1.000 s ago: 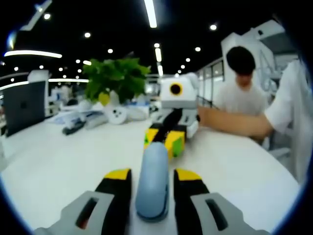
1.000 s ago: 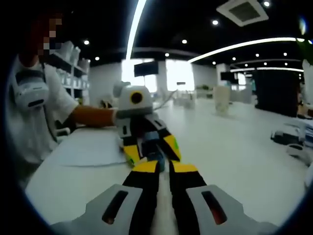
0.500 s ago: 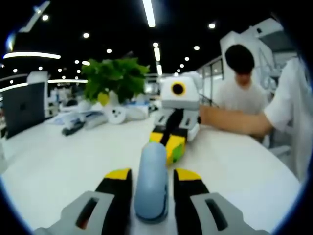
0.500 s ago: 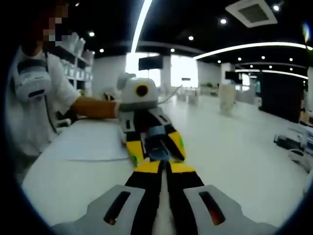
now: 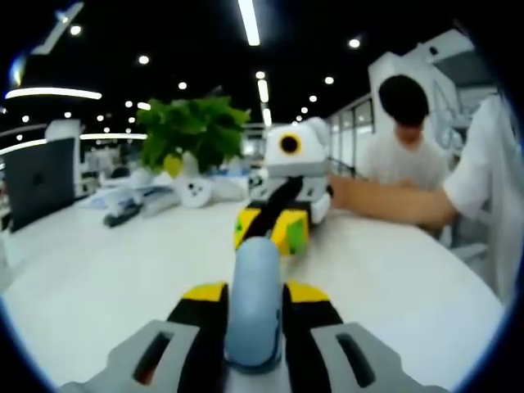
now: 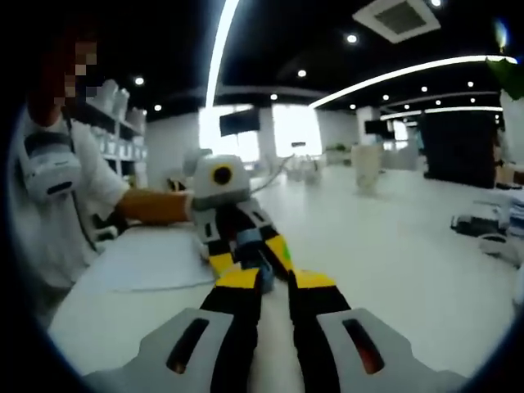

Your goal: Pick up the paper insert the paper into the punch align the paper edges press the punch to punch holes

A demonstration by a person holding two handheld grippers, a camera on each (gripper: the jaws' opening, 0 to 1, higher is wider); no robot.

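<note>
— Left gripper view: any writing legible?
— None legible. Left gripper [image 5: 253, 293] clamped on rounded, smooth blue-grey punch [image 5: 255, 307], out on white table [image 5: 98, 270].
— Right gripper view?
— Right gripper [image 6: 274, 280] slightly parted, holding nothing, tips beside punch [image 6: 256, 255]. Flat white paper [image 6: 147, 262] near table [image 6: 393, 246] edge, by person's hand [image 6: 143, 206].

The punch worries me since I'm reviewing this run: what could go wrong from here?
1. The left tool pinches the rounded blue punch at its sides; it might squirt out under pressure.
2. The paper lies flat on the table, apparently outside the punch, so pressing now may punch nothing.
</note>
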